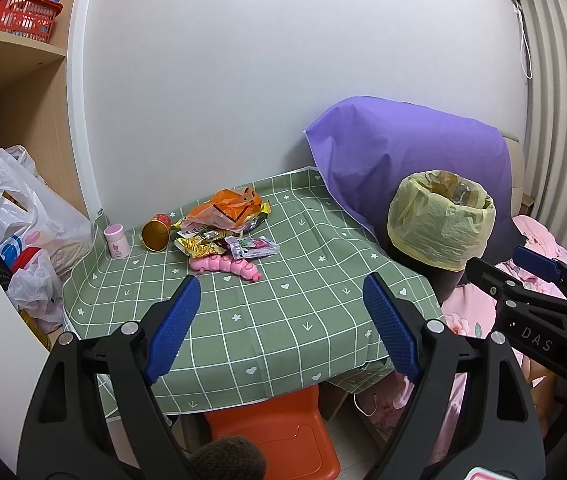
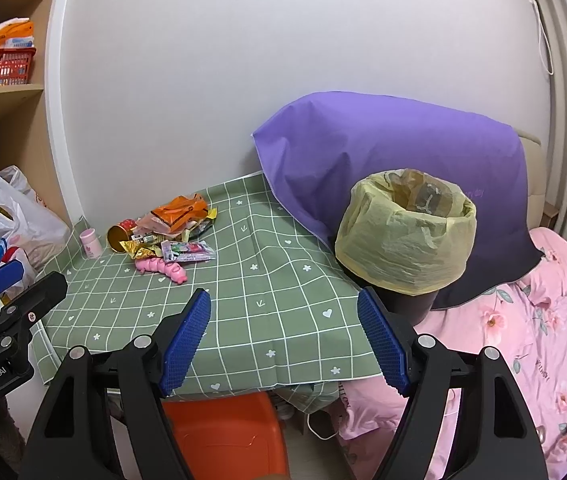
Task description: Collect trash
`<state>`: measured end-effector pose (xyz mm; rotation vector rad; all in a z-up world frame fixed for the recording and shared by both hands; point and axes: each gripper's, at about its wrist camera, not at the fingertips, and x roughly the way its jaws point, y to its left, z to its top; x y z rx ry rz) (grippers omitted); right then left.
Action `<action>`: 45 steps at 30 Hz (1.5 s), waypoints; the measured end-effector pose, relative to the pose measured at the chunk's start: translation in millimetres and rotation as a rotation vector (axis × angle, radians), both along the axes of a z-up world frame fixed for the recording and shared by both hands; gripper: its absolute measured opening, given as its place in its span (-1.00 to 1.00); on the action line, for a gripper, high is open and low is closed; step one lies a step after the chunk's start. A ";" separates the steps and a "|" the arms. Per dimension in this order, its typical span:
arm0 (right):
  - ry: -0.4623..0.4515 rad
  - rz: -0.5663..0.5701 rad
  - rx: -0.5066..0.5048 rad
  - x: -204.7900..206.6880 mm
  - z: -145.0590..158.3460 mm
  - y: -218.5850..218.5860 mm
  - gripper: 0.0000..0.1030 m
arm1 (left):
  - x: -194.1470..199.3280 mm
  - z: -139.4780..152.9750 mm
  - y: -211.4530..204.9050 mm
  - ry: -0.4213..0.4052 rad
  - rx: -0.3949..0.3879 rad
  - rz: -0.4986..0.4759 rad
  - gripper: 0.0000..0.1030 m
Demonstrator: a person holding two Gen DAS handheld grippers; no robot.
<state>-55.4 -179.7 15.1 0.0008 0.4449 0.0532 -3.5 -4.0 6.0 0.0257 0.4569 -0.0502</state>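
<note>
both sets of jaws spread wide, nothing between them: left gripper (image 1: pixel 281 322) and right gripper (image 2: pixel 283 340) hang over the near edge of the table (image 1: pixel 283 320) w/ green checked cloth, apart from everything on it. trash pile (image 1: pixel 223 220) lies ahead and to the left of both, toward the far-left corner by the wall; it sits closer to centre in the left wrist view, so left gripper is prob. nearer and better lined up. pile is a loose heap: orange wrapper (image 1: pixel 227 206) on top, gold foil wrappers (image 1: pixel 197 245) below, a flat printed packet (image 1: pixel 253 247) on the near-right side w/ long axis running roughly left-right across the jaw line. pink caterpillar toy (image 1: pixel 225 265) lies just in front of the heap, touching or nearly so, also lengthwise left-right, so it's first in the way and likely not trash. gold cup (image 1: pixel 156 234) lies tipped on its side at the pile's left, small pink bottle (image 1: pixel 117 241) upright beside that. bin w/ yellow liner (image 2: pixel 405 232) stands off the table's right edge, mouth open upward, nearer the right gripper; purple cloth (image 2: pixel 383 152) draped behind it. open cloth betw. jaws and pile, nothing blocking. orange stool (image 2: pixel 223 436) tucked under the table.
</note>
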 end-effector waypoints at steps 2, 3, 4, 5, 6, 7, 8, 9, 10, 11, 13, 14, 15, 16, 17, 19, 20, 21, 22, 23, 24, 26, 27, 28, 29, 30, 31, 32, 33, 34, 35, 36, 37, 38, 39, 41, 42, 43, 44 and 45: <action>0.000 0.000 0.000 0.4 0.3 -0.4 0.40 | -0.2 0.0 0.1 0.000 0.000 -0.001 0.54; -0.002 -0.001 -0.002 0.6 -0.3 0.1 0.40 | -0.2 0.0 0.0 0.000 0.001 -0.001 0.54; -0.003 -0.002 -0.003 0.8 -0.9 0.3 0.40 | -0.1 0.1 0.3 0.000 0.001 -0.001 0.54; -0.004 -0.002 -0.004 1.0 -1.2 0.2 0.40 | 0.0 0.0 0.2 0.000 0.001 -0.001 0.54; -0.004 -0.002 -0.003 1.4 -1.7 0.1 0.40 | 0.1 0.0 0.3 0.000 0.000 0.000 0.54; -0.004 -0.002 -0.003 1.5 -1.4 0.0 0.40 | 0.1 0.0 0.4 0.001 0.000 -0.001 0.54; -0.003 -0.001 -0.002 2.0 -1.9 -0.1 0.40 | -0.1 0.1 0.4 0.001 0.000 -0.001 0.54; -0.004 -0.001 -0.004 1.5 -1.3 0.0 0.40 | 0.0 0.1 0.4 0.001 0.000 -0.001 0.54; -0.003 -0.001 -0.004 1.7 -1.6 0.0 0.40 | 0.0 0.1 0.4 0.000 0.000 -0.001 0.54; -0.004 -0.001 -0.004 1.7 -1.7 -0.1 0.40 | 0.1 0.1 0.3 0.000 0.001 -0.001 0.54; -0.004 -0.001 -0.004 1.9 -1.3 0.1 0.40 | 0.1 0.1 0.6 0.000 0.000 -0.001 0.54; -0.004 0.000 -0.004 2.4 -1.7 0.2 0.40 | 0.2 0.2 0.6 0.000 0.000 -0.001 0.54; -0.004 0.000 -0.004 2.4 -1.9 0.2 0.40 | 0.2 0.1 0.6 0.001 0.000 -0.001 0.54; -0.004 -0.001 -0.004 2.1 -1.5 0.2 0.40 | 0.1 0.2 0.6 0.001 0.000 -0.001 0.54; -0.003 0.000 -0.003 2.6 -2.0 0.3 0.40 | 0.1 0.2 0.7 0.001 0.000 -0.001 0.54; -0.003 -0.001 -0.004 2.4 -2.0 0.5 0.40 | 0.2 0.2 0.7 0.000 0.000 -0.001 0.54; -0.004 -0.002 -0.004 2.4 -2.2 0.5 0.40 | 0.3 0.2 0.8 0.000 0.000 -0.001 0.54; -0.003 -0.001 -0.004 2.7 -2.2 0.5 0.40 | 0.4 0.2 0.7 0.000 0.000 -0.001 0.54; -0.003 -0.001 -0.003 2.5 -2.2 0.4 0.40 | 0.4 0.3 0.8 0.001 0.000 -0.001 0.54; -0.004 -0.002 -0.004 2.0 -2.1 0.4 0.40 | 0.8 0.0 1.0 0.002 -0.001 -0.001 0.54; -0.004 -0.003 -0.004 2.2 -2.3 0.2 0.40 | 0.5 0.0 0.7 0.002 -0.001 -0.001 0.54; -0.001 -0.007 -0.006 3.5 -3.5 0.4 0.40 | 2.3 -2.7 3.7 0.007 -0.006 -0.002 0.54; 0.001 -0.008 -0.006 5.2 -4.6 0.1 0.40 | 3.4 -3.9 4.8 0.009 -0.010 -0.003 0.54; 0.003 -0.011 -0.007 6.6 -5.4 -0.2 0.40 | 5.2 -5.3 6.3 0.012 -0.014 -0.004 0.54; 0.005 -0.014 -0.006 7.8 -6.2 -0.3 0.40 | 7.1 -6.1 7.7 0.012 -0.017 -0.005 0.54; 0.007 -0.016 -0.007 10.8 -6.6 -1.2 0.40 | 9.2 -6.9 9.1 0.010 -0.019 -0.005 0.54; 0.006 -0.019 -0.008 12.9 -7.0 -1.4 0.40 | 13.2 -7.6 10.9 0.010 -0.020 -0.004 0.54; 0.007 -0.021 -0.009 16.0 -7.3 -1.8 0.40 | 16.9 -8.4 12.6 0.007 -0.020 -0.002 0.54; 0.008 -0.024 -0.010 19.0 -7.7 -1.3 0.40 | 21.7 -9.2 15.4 0.005 -0.021 0.003 0.54; 0.010 -0.027 -0.012 22.3 -8.2 -0.6 0.40 | 27.7 -10.2 19.0 0.003 -0.023 0.011 0.54; 0.011 -0.030 -0.015 25.9 -9.0 0.3 0.40 | 35.1 -11.4 23.5 0.003 -0.027 0.022 0.54; 0.013 -0.033 -0.017 29.4 -9.4 0.5 0.40 | 43.7 -12.8 28.5 0.004 -0.030 0.036 0.54; 0.017 -0.033 -0.019 34.7 -10.3 1.8 0.40 | 53.2 -13.5 32.7 0.007 -0.032 0.053 0.54; 0.022 -0.032 -0.022 40.0 -11.8 3.5 0.40 | 64.3 -15.7 40.7 0.014 -0.039 0.074 0.54; 0.031 -0.031 -0.028 46.5 -13.8 6.4 0.40 | 76.8 -16.9 48.6 0.020 -0.047 0.091 0.54; 0.061 -0.027 -0.038 62.1 -18.2 13.6 0.40 | 98.3 -20.0 63.5 0.029 -0.051 0.124 0.54; 0.075 -0.024 -0.041 70.1 -21.1 18.4 0.40 | 111.2 -22.7 72.9 0.034 -0.053 0.140 0.54; 0.086 -0.020 -0.047 77.9 -23.9 23.9 0.40 | 123.6 -25.5 82.7 0.038 -0.055 0.154 0.54; 0.099 -0.014 -0.057 86.4 -26.5 30.2 0.40 | 131.8 -27.9 90.7 0.039 -0.060 0.165 0.54; 0.112 -0.005 -0.067 94.0 -29.3 36.3 0.40 | 143.0 -31.6 101.6 0.043 -0.075 0.183 0.54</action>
